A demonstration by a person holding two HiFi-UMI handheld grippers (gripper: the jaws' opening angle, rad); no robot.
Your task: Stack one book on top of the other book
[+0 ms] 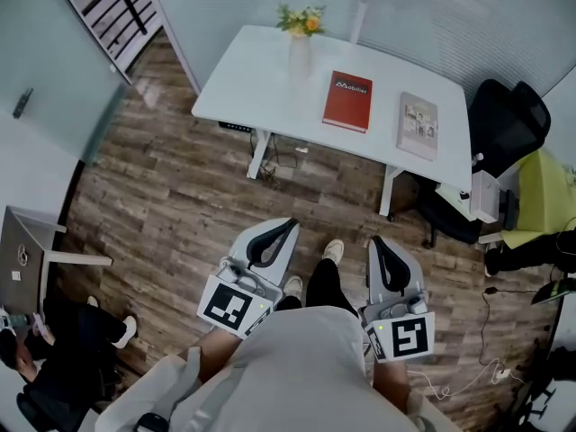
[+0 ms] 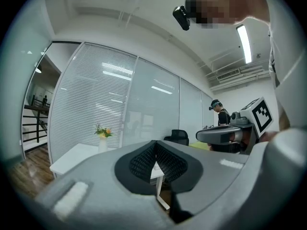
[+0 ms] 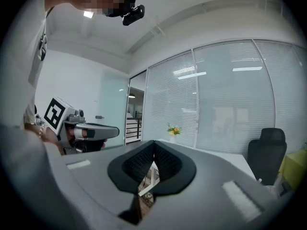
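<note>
Left hand-held gripper point(image 2: 154, 145) closed, books point(image 1: 347, 101) head-view only

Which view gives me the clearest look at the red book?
The head view: the red book lies flat on the white table, whole cover visible, apart from the grey book. Both gripper views catch the table at a low angle; no book shows.

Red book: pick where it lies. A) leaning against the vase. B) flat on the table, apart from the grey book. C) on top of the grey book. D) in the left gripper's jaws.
B: the red book lies flat on the white table, with bare tabletop between it and the grey book.
</note>
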